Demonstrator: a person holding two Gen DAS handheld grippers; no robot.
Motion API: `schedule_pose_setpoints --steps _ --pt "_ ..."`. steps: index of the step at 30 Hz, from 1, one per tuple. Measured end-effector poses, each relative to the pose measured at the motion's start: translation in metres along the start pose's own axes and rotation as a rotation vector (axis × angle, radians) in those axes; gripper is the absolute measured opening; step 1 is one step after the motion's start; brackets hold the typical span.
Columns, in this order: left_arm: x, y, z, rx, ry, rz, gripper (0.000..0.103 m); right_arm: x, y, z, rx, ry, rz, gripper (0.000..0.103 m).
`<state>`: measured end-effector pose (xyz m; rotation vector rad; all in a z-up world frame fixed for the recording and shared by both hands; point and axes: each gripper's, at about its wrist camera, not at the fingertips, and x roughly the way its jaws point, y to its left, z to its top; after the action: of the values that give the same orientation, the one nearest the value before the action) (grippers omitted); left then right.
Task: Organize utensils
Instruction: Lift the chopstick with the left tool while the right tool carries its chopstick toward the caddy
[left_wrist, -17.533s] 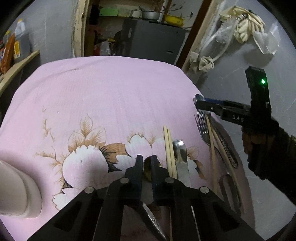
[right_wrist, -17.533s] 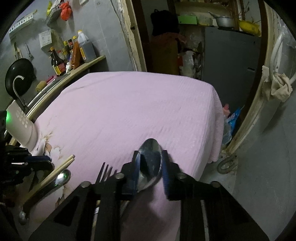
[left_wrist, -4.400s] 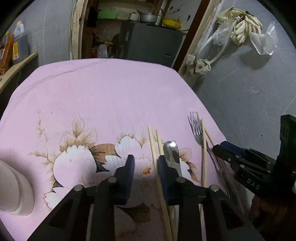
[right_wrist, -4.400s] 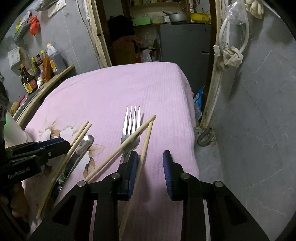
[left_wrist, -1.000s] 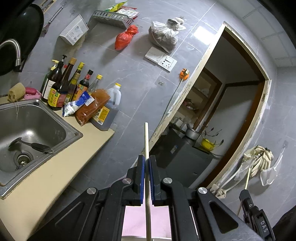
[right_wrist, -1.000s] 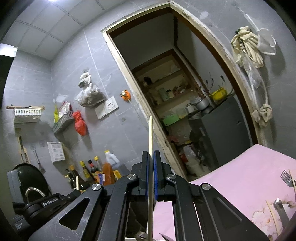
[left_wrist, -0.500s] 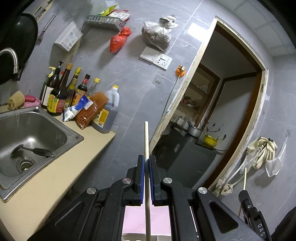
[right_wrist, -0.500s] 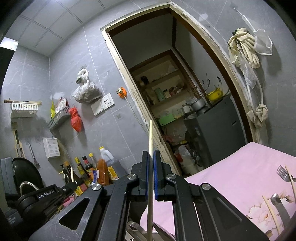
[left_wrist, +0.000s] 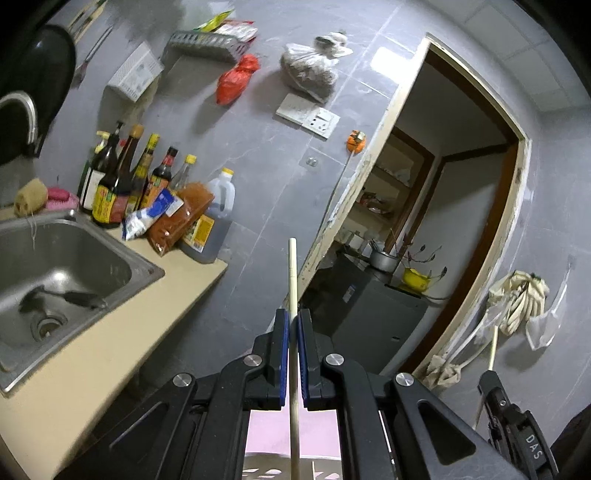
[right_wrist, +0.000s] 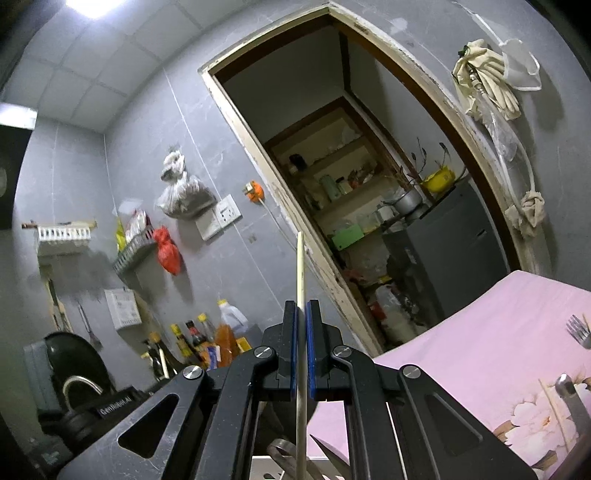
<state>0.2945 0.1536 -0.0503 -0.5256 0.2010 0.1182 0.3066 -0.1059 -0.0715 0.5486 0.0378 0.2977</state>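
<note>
Your left gripper (left_wrist: 291, 325) & right gripper (right_wrist: 301, 317) each pinch one chopstick (left_wrist: 291, 273), lifted off the pink cloth (right_wrist: 480, 354) since a few secs ago. Holder's likely next; fork (right_wrist: 578, 330) waits.

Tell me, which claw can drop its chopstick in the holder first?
Probably the right claw: the lower end of its chopstick sits among metal utensils by the white holder. The left claw holds its chopstick over pink cloth.
</note>
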Motion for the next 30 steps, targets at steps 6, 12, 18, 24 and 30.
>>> schedule_pose_setpoints --steps 6,12,18,24,30 --pt "0.0 0.005 -0.002 -0.018 -0.001 0.004 0.005 -0.001 -0.005 0.002 0.024 -0.014 0.003 0.004" --pt "0.0 0.003 -0.001 -0.019 -0.009 -0.002 0.005 0.004 -0.001 0.007 0.005 -0.027 0.024 0.004" --pt "-0.001 0.007 -0.003 -0.015 -0.003 -0.017 0.005 0.001 -0.001 -0.002 -0.026 0.012 0.014 0.004" --pt "-0.001 0.013 -0.005 -0.028 0.01 -0.016 0.005 -0.007 0.005 -0.008 -0.091 0.055 0.01 0.004" --pt "-0.004 0.012 -0.006 0.018 0.012 -0.008 0.005 -0.012 0.01 -0.011 -0.154 0.106 0.005 0.004"
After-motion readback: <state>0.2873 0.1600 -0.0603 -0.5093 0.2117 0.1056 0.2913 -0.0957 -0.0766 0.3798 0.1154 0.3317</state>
